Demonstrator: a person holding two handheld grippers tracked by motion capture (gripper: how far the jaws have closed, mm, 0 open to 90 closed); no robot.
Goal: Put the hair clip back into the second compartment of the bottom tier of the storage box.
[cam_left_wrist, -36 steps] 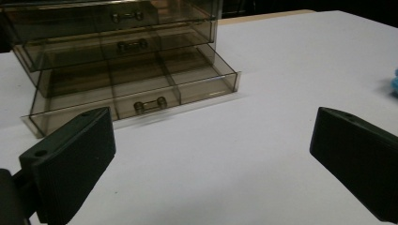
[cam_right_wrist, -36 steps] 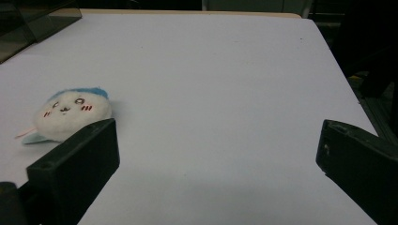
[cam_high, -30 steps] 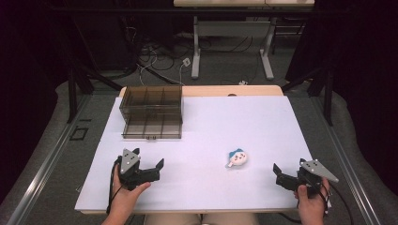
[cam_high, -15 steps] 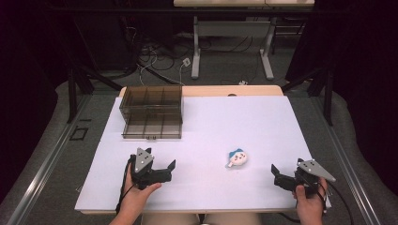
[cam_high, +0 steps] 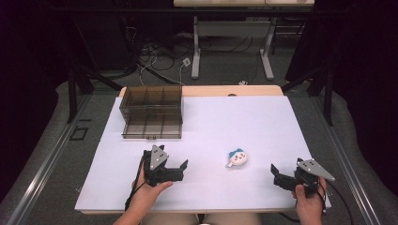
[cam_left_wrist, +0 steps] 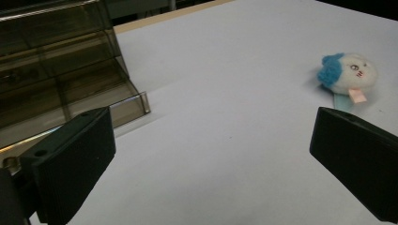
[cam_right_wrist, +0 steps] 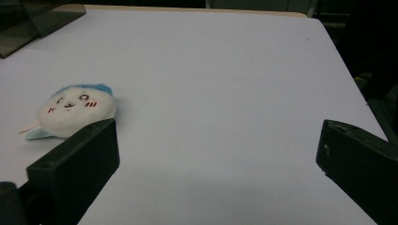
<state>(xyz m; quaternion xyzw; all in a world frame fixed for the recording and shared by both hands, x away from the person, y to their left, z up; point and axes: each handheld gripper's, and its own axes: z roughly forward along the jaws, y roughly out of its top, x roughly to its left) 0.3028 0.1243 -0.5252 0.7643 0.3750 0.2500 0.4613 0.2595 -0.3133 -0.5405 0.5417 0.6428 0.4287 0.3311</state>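
At the upper left of the left gripper view, the smoky plastic organizer box [cam_left_wrist: 61, 70] runs off the top and left edges, and what its compartments hold cannot be told through the dark walls. In the right gripper view, the near black jaw covers the lower right of the plush toy [cam_right_wrist: 75, 110]. In the high view, the toy's face [cam_high: 237, 158] is too small to read.

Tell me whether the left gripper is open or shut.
Open. In the left gripper view its two black jaws stand wide apart with bare white table between them; the left gripper holds nothing, and the plush toy lies beyond it.
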